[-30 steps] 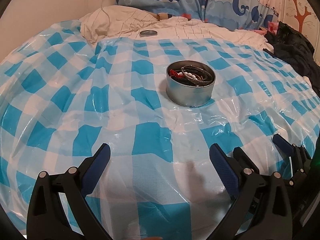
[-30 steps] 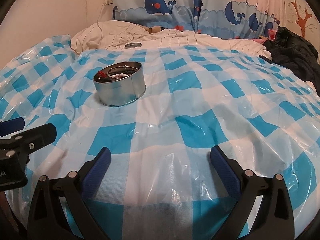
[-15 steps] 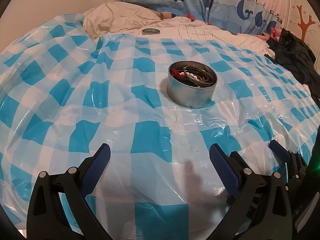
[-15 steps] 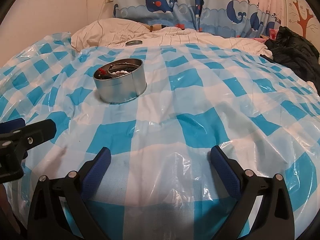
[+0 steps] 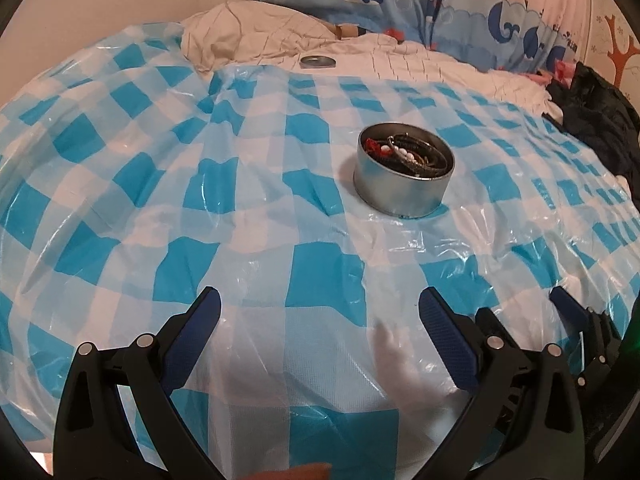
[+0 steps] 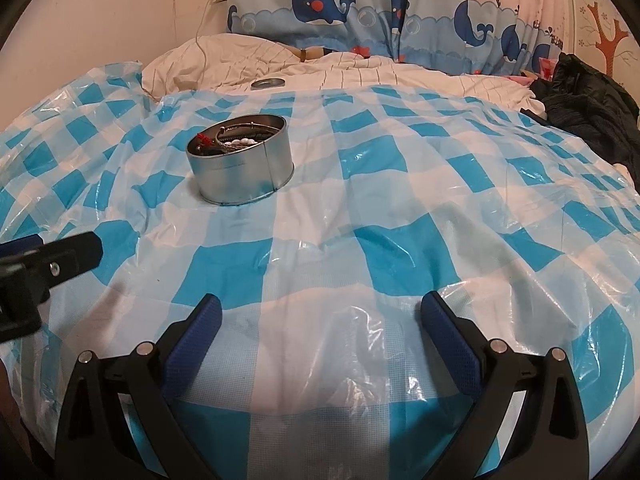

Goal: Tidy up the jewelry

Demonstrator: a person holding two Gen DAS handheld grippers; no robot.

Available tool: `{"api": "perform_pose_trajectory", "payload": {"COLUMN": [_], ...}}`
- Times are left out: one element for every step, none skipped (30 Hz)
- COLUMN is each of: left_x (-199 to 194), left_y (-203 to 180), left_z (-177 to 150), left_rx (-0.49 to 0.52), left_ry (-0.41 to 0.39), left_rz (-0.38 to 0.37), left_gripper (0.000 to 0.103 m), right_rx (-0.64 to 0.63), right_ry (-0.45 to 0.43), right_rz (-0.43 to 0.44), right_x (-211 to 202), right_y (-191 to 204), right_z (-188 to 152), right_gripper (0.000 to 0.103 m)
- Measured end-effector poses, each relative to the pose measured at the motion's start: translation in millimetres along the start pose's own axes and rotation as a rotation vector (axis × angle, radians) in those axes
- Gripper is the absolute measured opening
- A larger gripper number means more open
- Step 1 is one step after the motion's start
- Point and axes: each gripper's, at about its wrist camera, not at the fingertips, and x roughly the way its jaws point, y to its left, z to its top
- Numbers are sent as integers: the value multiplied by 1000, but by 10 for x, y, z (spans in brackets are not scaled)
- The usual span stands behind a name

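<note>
**Both tools spread over bare cloth, tin well ahead**

Left tool (image 5: 319, 318) hangs with its fingers spread wide, nothing between them, over the blue-and-white checked plastic sheet (image 5: 168, 184) that covers the bed. Right tool (image 6: 321, 320) is likewise spread and empty, just to the right of the left. The round metal tin (image 5: 404, 184) holding jewelry (image 5: 404, 156) stands upright ahead, with bare sheet on every side. Its lid (image 5: 318, 61) lies apart, past the sheet's far edge, on the white bedding (image 5: 420, 64). Dark clothing (image 6: 592, 108) crowds the right edge.
</note>
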Motion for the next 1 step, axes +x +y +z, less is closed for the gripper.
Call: {"api": "perform_pose_trajectory", "payload": {"left_x": [2], "left_y": [-4], "left_z": [-5], "left_rx": [2], "left_ry": [6], "left_rz": [1], "left_gripper": [95], "right_rx": [0], "right_ry": [0], "right_rz": [0], "right_x": [0], "right_y": [0], "right_z": [1], "right_gripper": [96]}}
